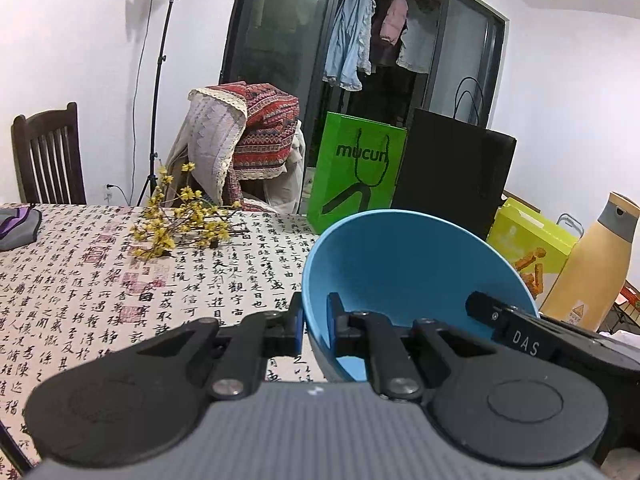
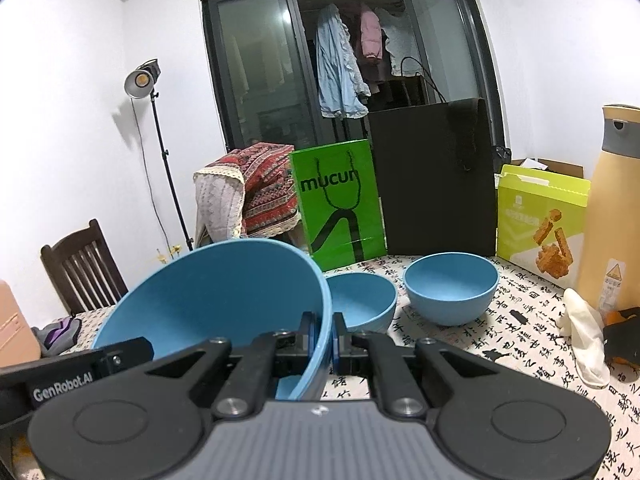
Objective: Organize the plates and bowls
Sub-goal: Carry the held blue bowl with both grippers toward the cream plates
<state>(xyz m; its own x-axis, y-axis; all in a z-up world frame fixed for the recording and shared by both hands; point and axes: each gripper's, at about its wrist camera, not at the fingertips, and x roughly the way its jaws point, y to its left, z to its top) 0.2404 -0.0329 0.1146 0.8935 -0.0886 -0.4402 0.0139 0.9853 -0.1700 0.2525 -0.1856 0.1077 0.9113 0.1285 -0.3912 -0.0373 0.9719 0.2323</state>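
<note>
A large blue bowl is held up above the calligraphy-print tablecloth, tilted with its opening toward the cameras and gripped on both sides. The left gripper is clamped on the bowl's left rim, one blue pad outside the wall and one inside. The right gripper is clamped on the opposite rim in the same way. In the left wrist view the right gripper's body shows at the bowl's far edge. Beyond the held bowl, two smaller blue bowls stand upright on the table: the nearer bowl partly hidden behind the held rim, the farther bowl just beside it, possibly touching. Behind them stand a green paper bag, a black bag and a snack box; a tan bottle is at the right.
</note>
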